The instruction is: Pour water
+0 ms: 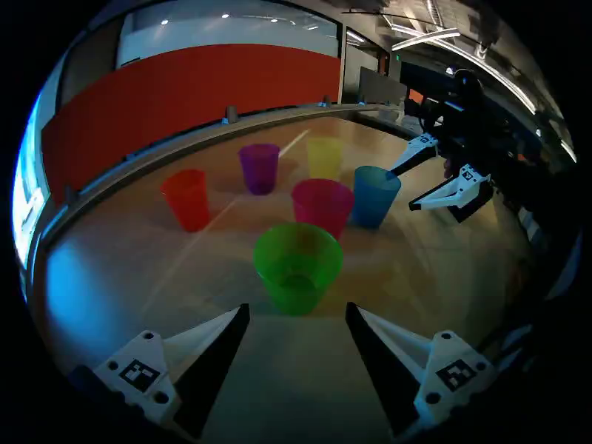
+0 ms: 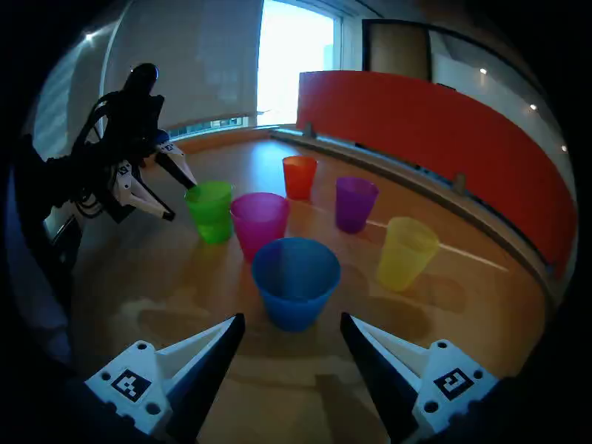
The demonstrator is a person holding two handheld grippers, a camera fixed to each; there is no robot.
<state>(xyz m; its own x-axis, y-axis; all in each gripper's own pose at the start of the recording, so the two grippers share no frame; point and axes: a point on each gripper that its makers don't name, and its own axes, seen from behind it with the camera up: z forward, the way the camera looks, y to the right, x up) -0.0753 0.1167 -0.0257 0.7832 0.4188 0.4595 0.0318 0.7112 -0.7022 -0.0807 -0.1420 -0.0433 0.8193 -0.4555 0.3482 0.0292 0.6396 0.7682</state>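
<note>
Several plastic cups stand upright on a wooden table. In the left gripper view, a green cup [image 1: 297, 266] stands just beyond my left gripper [image 1: 297, 317], which is open and holds nothing. Behind it are a pink cup [image 1: 323, 206], a blue cup [image 1: 374, 195], an orange cup [image 1: 186, 199], a purple cup [image 1: 259, 168] and a yellow cup [image 1: 325, 157]. In the right gripper view, the blue cup [image 2: 296, 282] stands right in front of my open right gripper [image 2: 293, 325]. The left gripper [image 2: 181, 194] shows there beside the green cup [image 2: 210, 211]; the right gripper [image 1: 405, 189] shows open near the blue cup.
A red partition [image 1: 185, 92] runs along the table's far edge behind a raised rail [image 1: 222, 133]. A bright window [image 2: 296, 63] lies beyond the table. Bare tabletop [image 1: 296, 370] lies between my left gripper and the green cup.
</note>
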